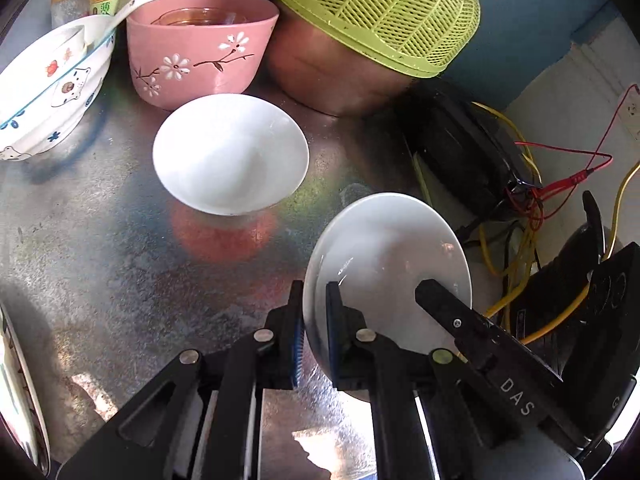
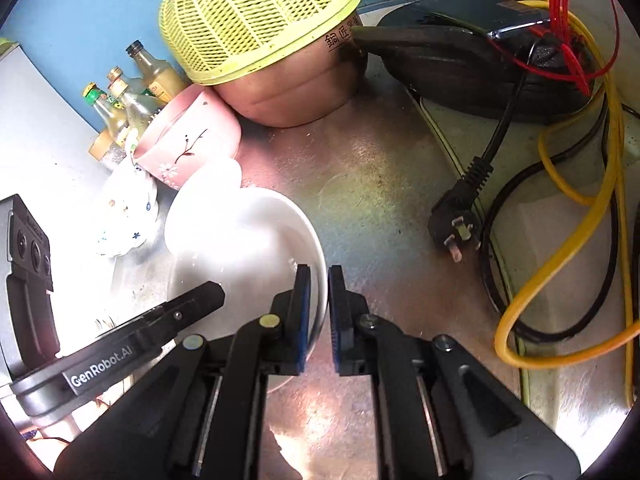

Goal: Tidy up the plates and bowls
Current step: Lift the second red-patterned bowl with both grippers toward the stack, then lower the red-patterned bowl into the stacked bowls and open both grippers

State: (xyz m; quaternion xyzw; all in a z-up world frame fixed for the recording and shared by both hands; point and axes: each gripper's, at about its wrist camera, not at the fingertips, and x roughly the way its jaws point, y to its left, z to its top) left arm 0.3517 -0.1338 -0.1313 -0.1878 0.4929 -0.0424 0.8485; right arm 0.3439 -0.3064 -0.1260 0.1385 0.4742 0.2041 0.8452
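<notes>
Blue-padded black fingers of the left claw [image 1: 315, 320] are seen clamped narrowly on the near-left rim of a small plain white ceramic bowl [image 1: 384, 260], one pad inside the wall and one outside. From the right wrist view, the right claw [image 2: 319, 312] is seen pinched on the opposite rim of that same bowl [image 2: 244, 240]; its left pad is set inside the wall and its right pad outside. Both claws are thus nearly closed, each holding one edge, probably so that the smooth bowl is kept level and cannot pivot in a single narrow grip.

The bowl appears tilted and slightly raised off the dull scratched metal bench [image 1: 100, 248], though contact underneath cannot be told.

A second white ceramic bowl [image 1: 230, 154] is left upright on the bench, just beyond the held one, and is judged the likely stacking target. Behind it, a pink flower-painted bowl [image 1: 200, 52] with a glass vessel inside, and a white cartoon-printed bowl [image 1: 52, 88] holding a white spoon, are grouped at the back beside a lime-green plastic colander [image 1: 376, 8] inverted over a copper-coloured pot [image 1: 324, 76].

Yellow and red wires [image 2: 576, 184] and a black plug [image 2: 456, 224] lie to the right, well apart from the bowl; a swing that way could snag.
</notes>
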